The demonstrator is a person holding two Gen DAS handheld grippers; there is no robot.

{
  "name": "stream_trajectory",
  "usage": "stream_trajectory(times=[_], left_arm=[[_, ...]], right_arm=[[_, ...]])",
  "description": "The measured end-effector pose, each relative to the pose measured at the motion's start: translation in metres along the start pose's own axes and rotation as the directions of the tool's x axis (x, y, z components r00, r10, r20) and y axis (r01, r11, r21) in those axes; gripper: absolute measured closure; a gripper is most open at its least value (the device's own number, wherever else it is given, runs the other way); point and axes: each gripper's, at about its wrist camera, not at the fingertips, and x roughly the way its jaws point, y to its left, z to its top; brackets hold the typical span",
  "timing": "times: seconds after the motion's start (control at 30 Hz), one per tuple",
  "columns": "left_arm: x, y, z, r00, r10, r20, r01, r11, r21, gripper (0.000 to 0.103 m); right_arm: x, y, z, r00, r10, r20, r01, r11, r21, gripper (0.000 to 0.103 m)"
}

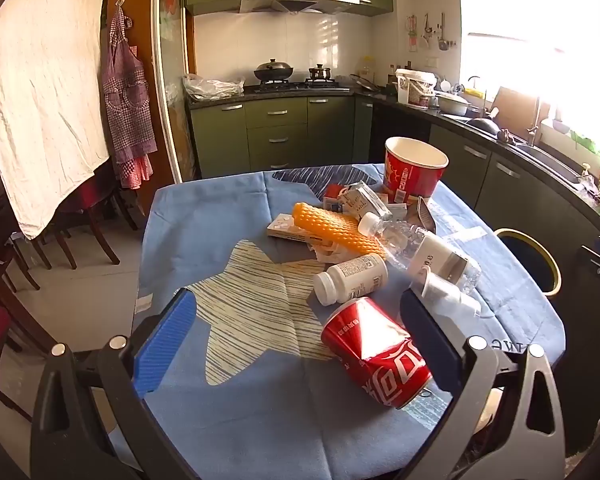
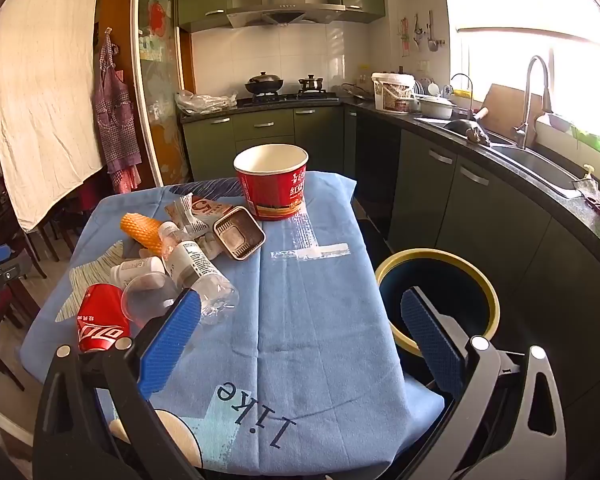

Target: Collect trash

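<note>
- Both tools hang over the bench with nothing taken yet: the left gripper has its fingers spread wide, and the right gripper is just as released, blue pads apart over bare blue cloth.
- The trash sits in one heap toward the left and far side of the bench: a dented red cola can nearest, a white pill bottle beyond it, a clear water bottle, an orange foam sleeve and a red paper noodle tub at the back.
- The yellow-rimmed bin stands off the bench's right edge, lower than the top.
- Risk: the can lies on its side just inside the left gripper's right finger; a clumsy close could nudge it and set it rolling off the near edge.
- Risk: the heap is interlocked, so pulling one piece may drag the bottles along.
- Only the right wrist view shows a small square tin and the bin's full mouth; the left view shows just part of its rim.
- A clear cup, I think, leans on the can.
</note>
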Motion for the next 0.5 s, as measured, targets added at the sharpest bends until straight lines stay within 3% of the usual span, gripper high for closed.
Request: stream_trajectory(times=[0.5], left_arm=[[0.0036,-0.0031,-0.0006,1.000,0.007,-0.007,-0.007,1.000,0.013,0.006]], right_arm=[[0.0035,-0.0007,0.0020,1.000,0.009,-0.011,-0.009,1.000,0.007,0.004]])
